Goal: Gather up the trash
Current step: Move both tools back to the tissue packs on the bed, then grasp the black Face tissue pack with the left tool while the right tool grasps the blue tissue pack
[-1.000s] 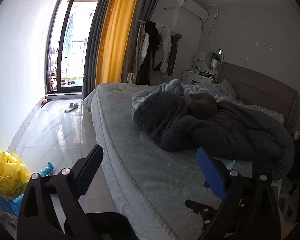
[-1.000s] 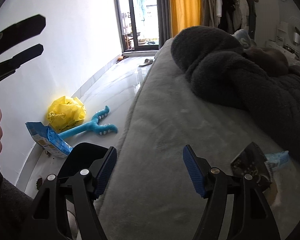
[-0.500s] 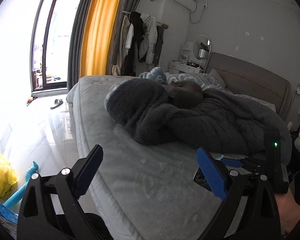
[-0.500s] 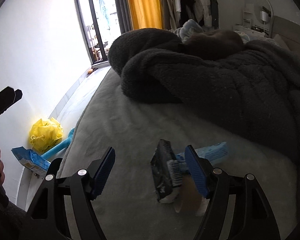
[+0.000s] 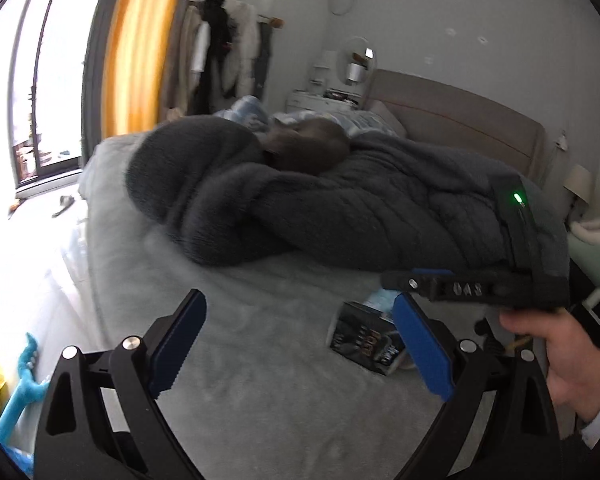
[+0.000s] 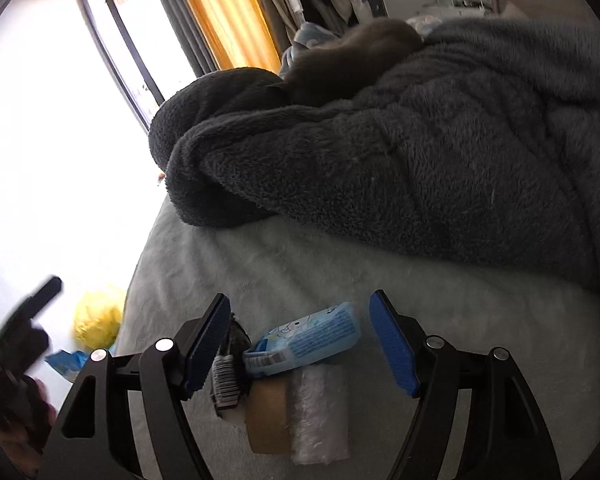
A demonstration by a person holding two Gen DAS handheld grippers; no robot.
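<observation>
Several pieces of trash lie bunched on the grey bed (image 6: 260, 264) near its foot: a light blue tissue packet (image 6: 306, 338), a dark wrapper (image 6: 226, 376) standing on edge, a brown cardboard piece (image 6: 266, 420) and a roll of clear bubble wrap (image 6: 320, 416) below them. All look light and soft, likely to crumple or slip under a pinch; the packet seems best taken across its narrow width, near the middle, where the pads can close on its flat sides. The right gripper (image 6: 296, 346) hangs just above the pile with its jaws spread, the packet between them but untouched, and the dark wrapper just beside the left pad. In the left wrist view, the left gripper (image 5: 300, 348) also has its jaws spread and empty, with the dark wrapper (image 5: 366, 340) ahead on the bed, and a hand (image 5: 556, 356) holding the right gripper at the frame's right. A dark fleece blanket (image 6: 420, 152) lies heaped beyond. Half a second ago the right jaws stood to the left of the pile; now they straddle the packet. The yellow bag (image 6: 98, 316) on the floor has slid nearly out of the left view.
</observation>
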